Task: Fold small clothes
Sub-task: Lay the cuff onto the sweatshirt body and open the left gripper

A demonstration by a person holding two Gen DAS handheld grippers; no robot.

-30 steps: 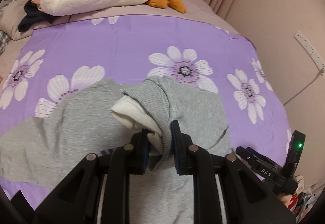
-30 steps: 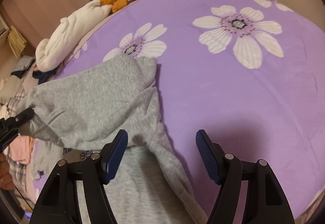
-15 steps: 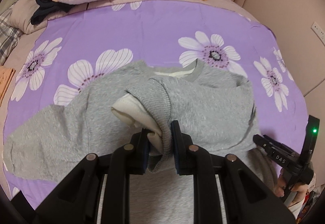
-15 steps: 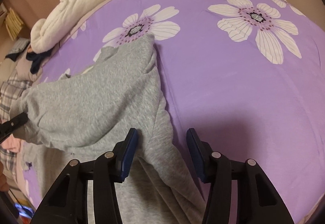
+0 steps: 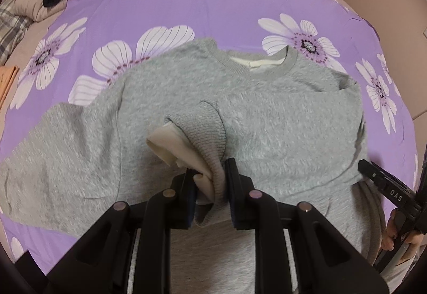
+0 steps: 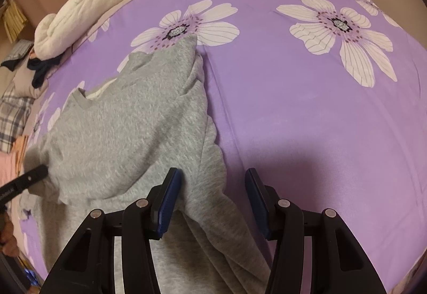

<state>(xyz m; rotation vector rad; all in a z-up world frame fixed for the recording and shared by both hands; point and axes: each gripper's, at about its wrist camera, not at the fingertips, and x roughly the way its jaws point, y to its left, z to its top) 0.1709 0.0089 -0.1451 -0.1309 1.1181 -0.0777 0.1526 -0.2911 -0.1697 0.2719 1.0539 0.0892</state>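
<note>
Purple floral bedsheet (image 5: 218, 11), left gripper (image 5: 210, 182) angled down pinching grey sweatshirt (image 5: 267, 118) cuff, right gripper (image 6: 213, 200) part-spread, straddling hem

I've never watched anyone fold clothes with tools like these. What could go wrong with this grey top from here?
The left hand-held gripper pinches only the ribbed cuff over the grey sweatshirt; let go carelessly, the sleeve may bunch rather than lie flat.

The right hand-held gripper has just been closing, its jaws apart around the side edge; it might grab one layer only, or snag the purple sheet too.
</note>
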